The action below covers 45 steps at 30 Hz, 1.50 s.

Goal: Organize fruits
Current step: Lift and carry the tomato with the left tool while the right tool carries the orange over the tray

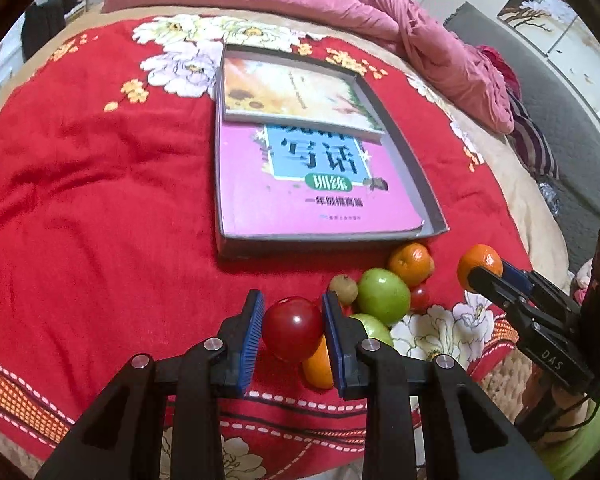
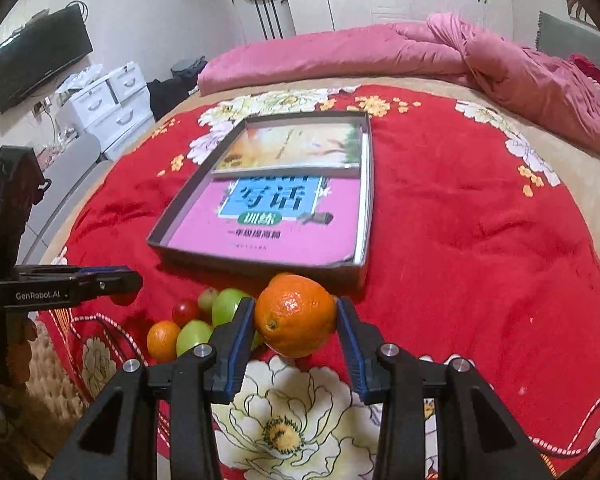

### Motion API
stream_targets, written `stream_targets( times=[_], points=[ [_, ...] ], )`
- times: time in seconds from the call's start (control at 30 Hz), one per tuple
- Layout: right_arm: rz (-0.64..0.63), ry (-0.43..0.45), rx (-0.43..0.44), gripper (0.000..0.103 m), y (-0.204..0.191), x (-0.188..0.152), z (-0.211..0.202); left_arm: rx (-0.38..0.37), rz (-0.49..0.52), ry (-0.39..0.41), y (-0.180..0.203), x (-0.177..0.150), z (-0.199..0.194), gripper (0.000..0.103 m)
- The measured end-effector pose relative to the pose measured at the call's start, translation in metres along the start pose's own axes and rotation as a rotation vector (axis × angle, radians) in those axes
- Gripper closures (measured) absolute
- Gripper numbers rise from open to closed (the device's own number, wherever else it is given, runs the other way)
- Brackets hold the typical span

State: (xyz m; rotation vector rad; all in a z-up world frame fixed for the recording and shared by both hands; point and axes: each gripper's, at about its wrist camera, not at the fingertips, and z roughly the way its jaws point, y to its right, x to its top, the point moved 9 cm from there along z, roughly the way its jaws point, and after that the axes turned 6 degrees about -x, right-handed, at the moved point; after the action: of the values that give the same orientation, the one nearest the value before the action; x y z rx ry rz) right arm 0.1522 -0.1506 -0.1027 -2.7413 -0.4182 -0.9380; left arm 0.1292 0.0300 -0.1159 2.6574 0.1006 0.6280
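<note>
Holding: both grippers are carrying one fruit each above the red floral blanket [image 1: 100, 184], near the grey box [image 1: 428, 184] of books.
Handling of the red fruit: the red fruit [image 1: 293, 328] is looking smooth and glossy, probably a tomato or small apple, so it is likely being light, a little slippery and bruisable; taking it across its widest part, as now, is looking the safest.
Handling of the orange: the orange [image 2: 296, 314] is showing a dimpled peel that is probably giving the pads better purchase; it is seeming firm and fairly light, and is also being held across its middle.
Left gripper: the left gripper [image 1: 294, 330] is standing nearly closed, its blue pads [image 1: 254, 332] pressing on both sides of the red fruit.
Right gripper: the right gripper [image 2: 296, 320] is clamping the orange between its fingers, set a little wider than the left.
Remaining fruit: two green fruits [image 1: 383, 296], a second orange [image 1: 411, 263], a small brown fruit [image 1: 344, 289], a small red one [image 1: 419, 297] and another orange [image 1: 319, 364] are lying bunched together on the blanket just before the box.
Box: the pink book [image 1: 308, 192] and a smaller book [image 1: 296, 92] are filling most of it.
</note>
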Motion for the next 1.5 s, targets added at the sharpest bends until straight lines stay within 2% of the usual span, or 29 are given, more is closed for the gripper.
stream_targets(
  times=[0.33,0.5,0.6,0.73,1.0,1.5],
  points=[
    [0.016,0.021,0.011,0.062,0.005,0.023,0.004,0.007,-0.005,0.047,0.007,0.032,-0.006,0.072],
    [0.006,0.033,0.035,0.062,-0.004,0.036,0.008,0.019,0.003,0.059,0.013,0.049,0.0,0.072],
    [0.0,0.041,0.042,0.062,-0.009,0.044,0.01,-0.009,-0.013,0.054,0.018,0.056,0.006,0.072],
    [-0.004,0.053,0.07,0.062,-0.018,0.059,0.015,-0.005,-0.004,0.056,0.023,0.064,0.015,0.072],
    [0.006,0.04,0.082,0.062,-0.02,0.075,0.034,0.04,0.005,0.023,0.02,0.066,0.037,0.072],
    [0.007,-0.008,0.044,0.062,-0.009,0.07,0.067,0.089,0.005,0.001,0.004,0.067,0.062,0.072]
  ],
)
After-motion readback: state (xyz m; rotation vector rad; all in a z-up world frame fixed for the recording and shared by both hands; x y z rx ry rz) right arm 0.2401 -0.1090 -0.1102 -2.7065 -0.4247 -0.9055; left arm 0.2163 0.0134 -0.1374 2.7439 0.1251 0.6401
